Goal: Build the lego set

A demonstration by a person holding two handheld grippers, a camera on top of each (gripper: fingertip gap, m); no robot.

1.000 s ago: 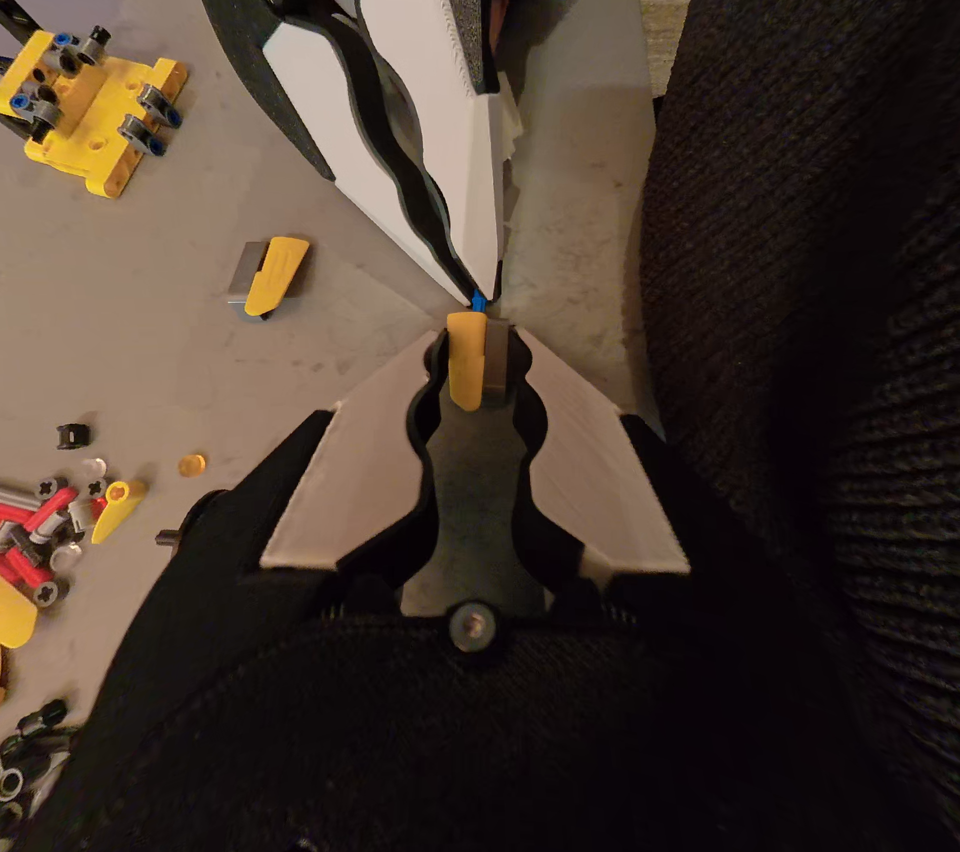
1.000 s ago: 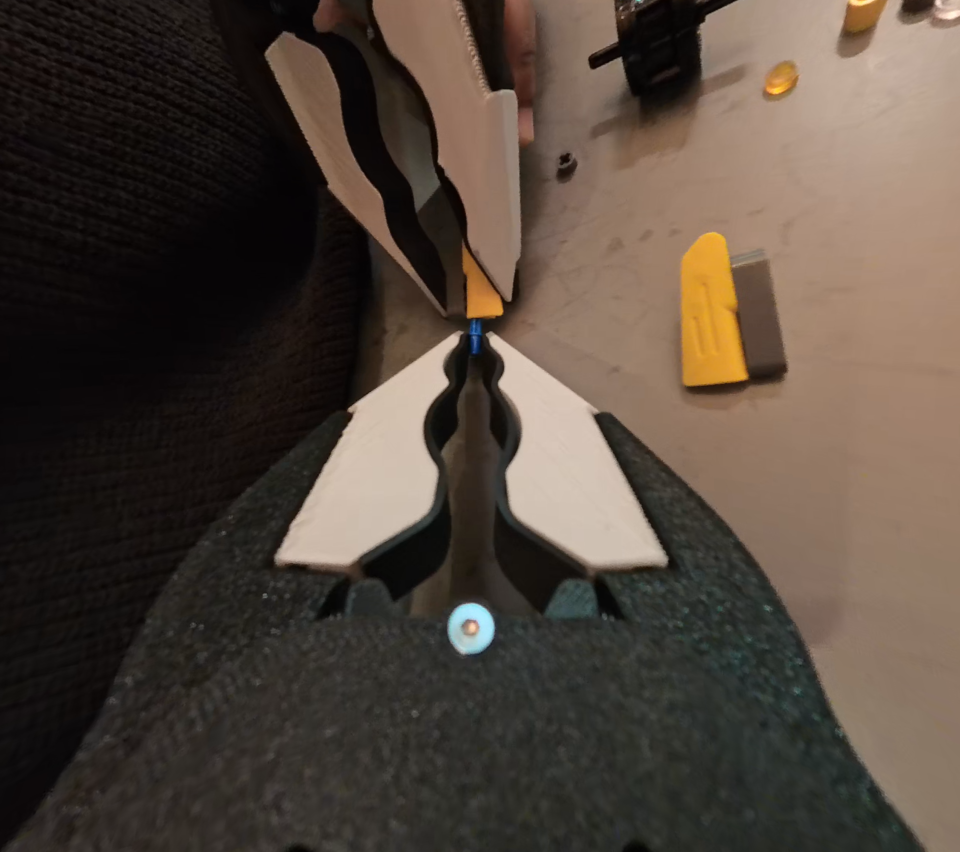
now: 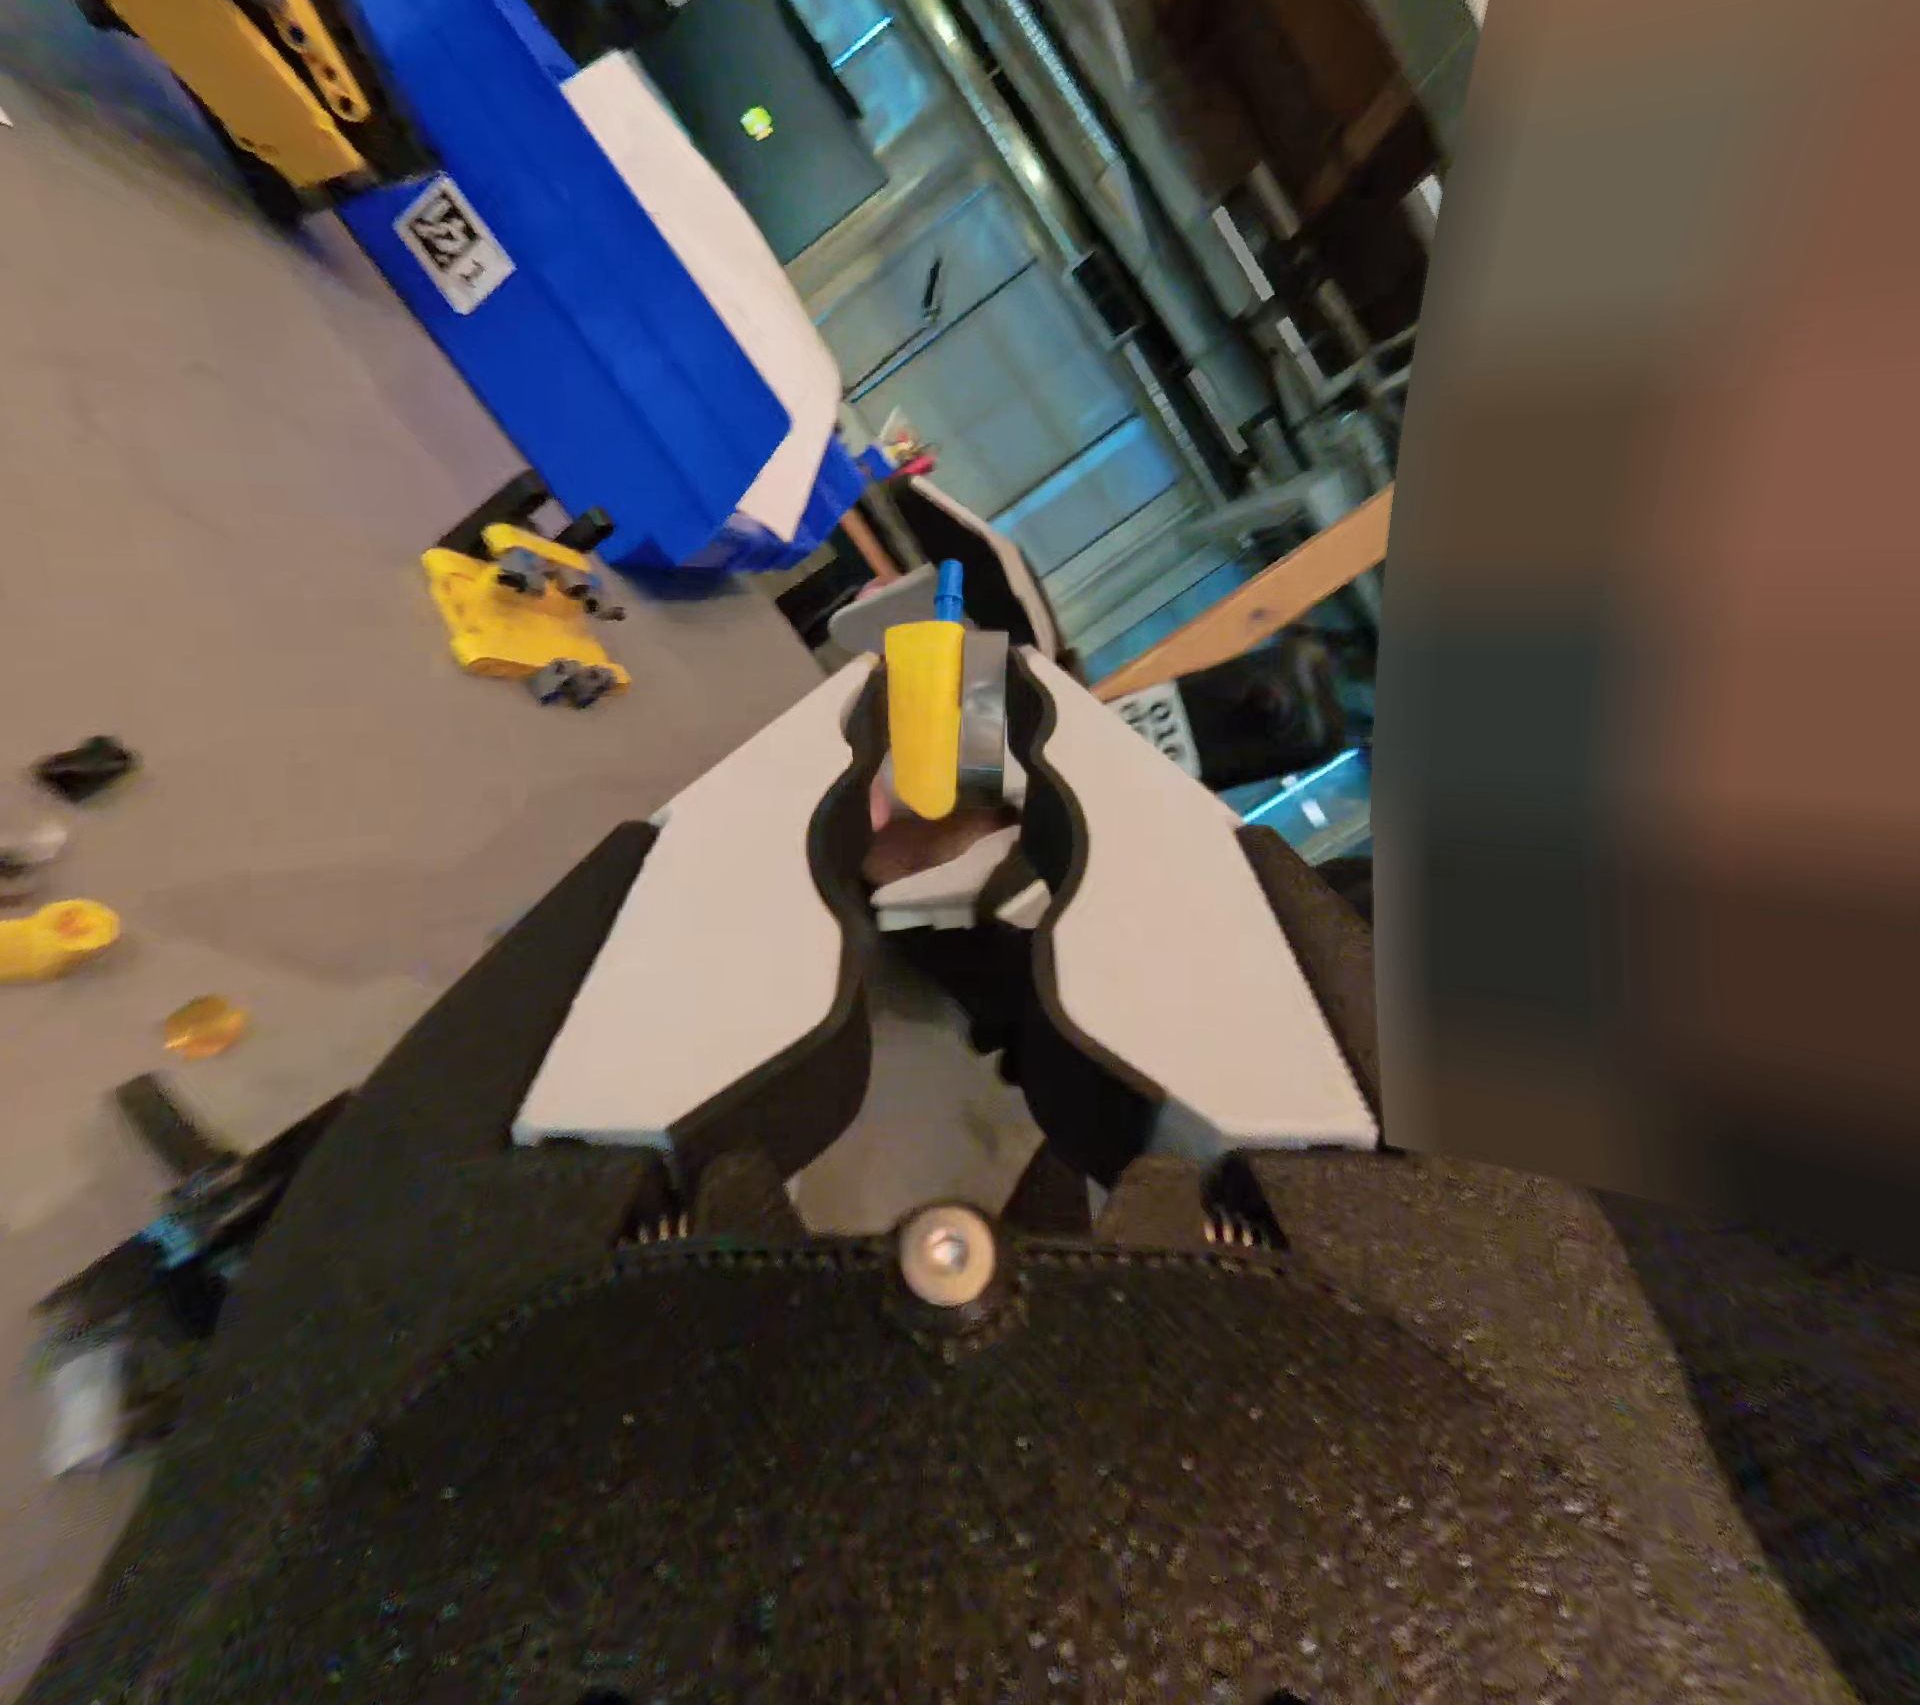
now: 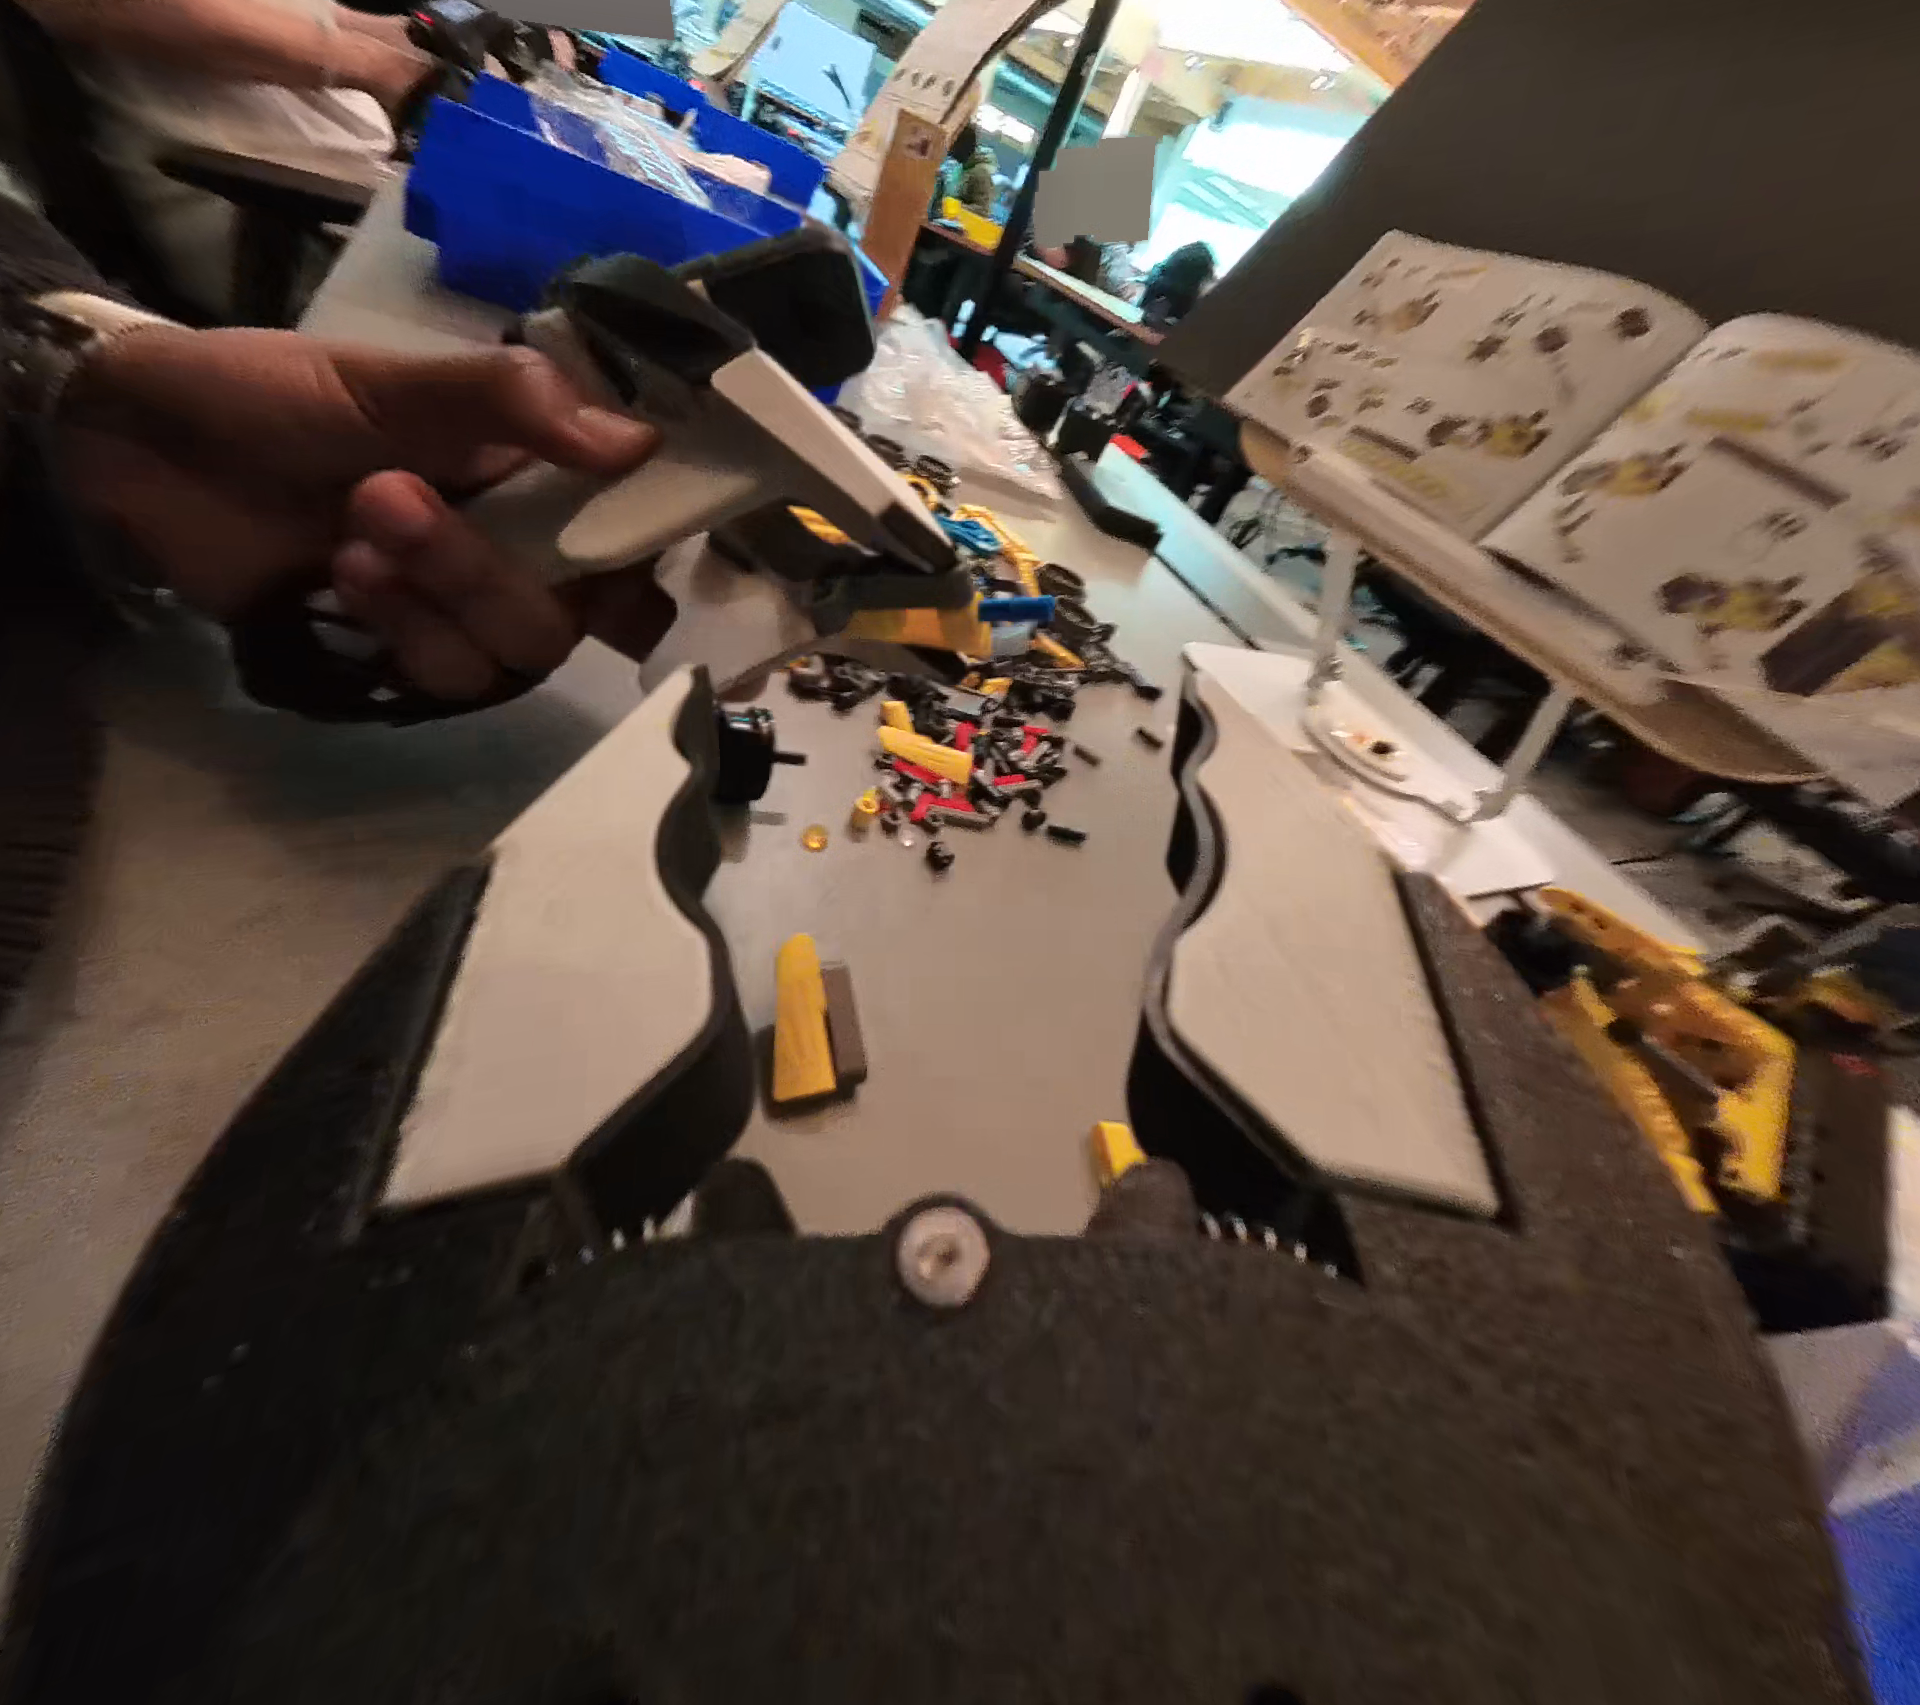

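left: our left gripper (image 3: 943, 668) has its fingers clenched on a yellow tapered plastic piece joined to a grey block (image 3: 925, 725), a blue peg (image 3: 947, 587) at its tip, held above the grey counter (image 3: 260, 616) | right: our right gripper (image 4: 940, 699) hangs released; a matching yellow-and-grey piece (image 4: 816, 1021) lies on the counter between its fingers; a heap of small red, black and yellow parts (image 4: 966, 772) beyond

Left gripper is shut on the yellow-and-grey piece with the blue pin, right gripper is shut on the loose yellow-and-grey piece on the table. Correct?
Not quite. The right gripper is open and holds nothing: in the right wrist view the loose yellow-and-grey piece lies on the table between its spread fingers. The left gripper is indeed shut on its yellow-and-grey piece with the blue pin.
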